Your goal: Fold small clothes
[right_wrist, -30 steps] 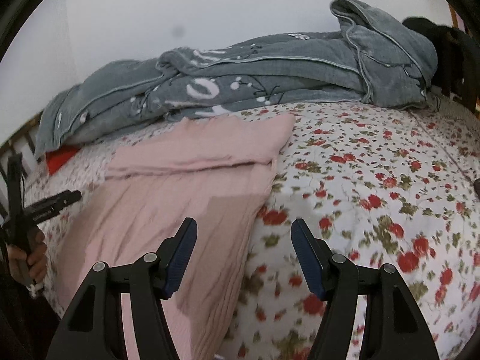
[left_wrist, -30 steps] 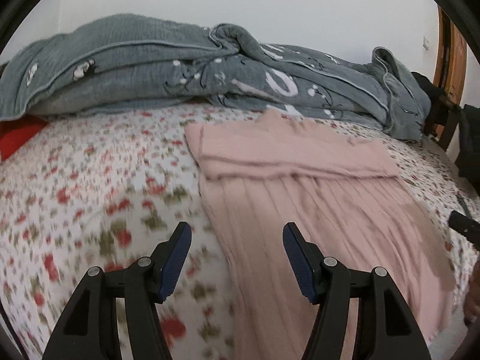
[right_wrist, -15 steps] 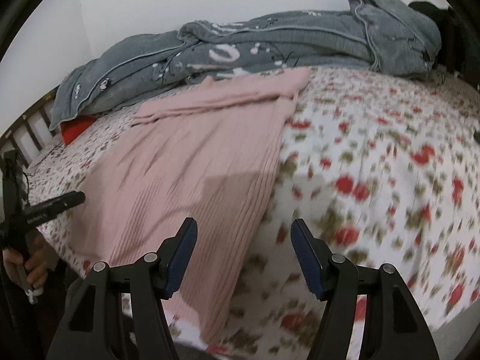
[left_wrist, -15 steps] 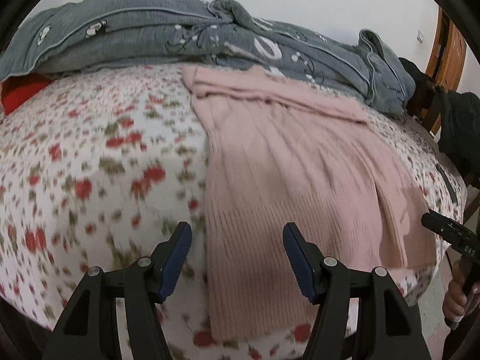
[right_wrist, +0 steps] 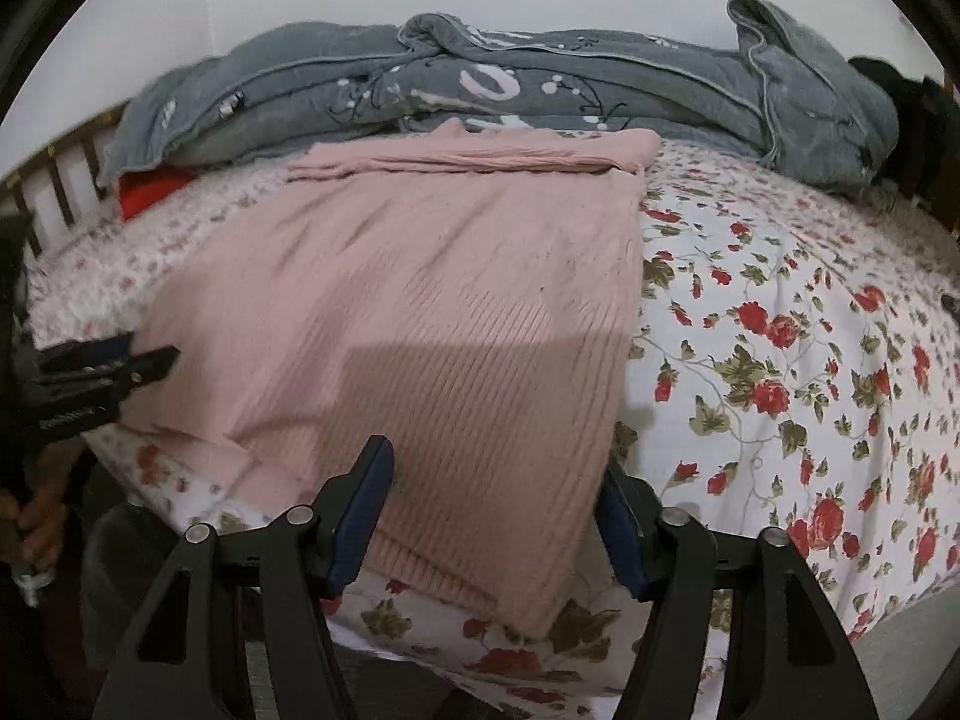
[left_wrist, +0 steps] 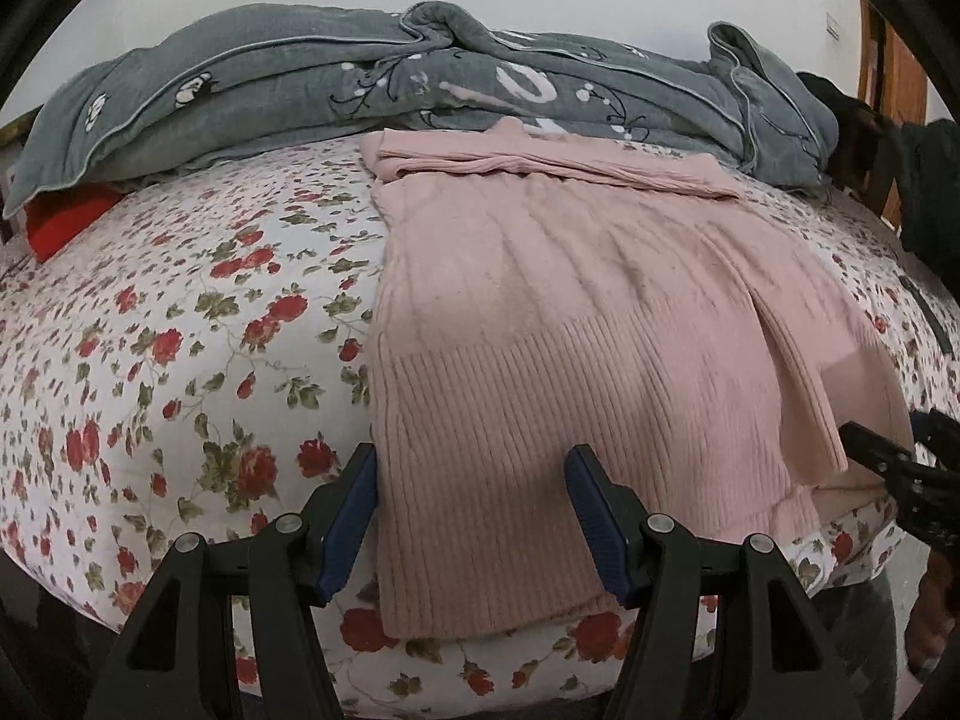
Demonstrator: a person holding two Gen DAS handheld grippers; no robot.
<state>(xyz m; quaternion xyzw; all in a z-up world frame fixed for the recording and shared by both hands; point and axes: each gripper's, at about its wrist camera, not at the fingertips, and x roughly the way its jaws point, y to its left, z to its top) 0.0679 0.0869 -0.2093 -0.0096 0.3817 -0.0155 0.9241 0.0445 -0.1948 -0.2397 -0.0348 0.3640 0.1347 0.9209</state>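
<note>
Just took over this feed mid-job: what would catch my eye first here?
A pink knit sweater lies flat across the floral bedsheet, its hem at the near edge. Both grippers, left and right, straddle the hem's two near corners, fingers apart. A grey blanket is heaped behind.

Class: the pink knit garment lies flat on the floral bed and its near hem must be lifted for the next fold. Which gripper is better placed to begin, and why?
Neither alone: left gripper and right gripper each straddle a near hem corner of the pink garment; the right's jaws have just been closing.
</note>
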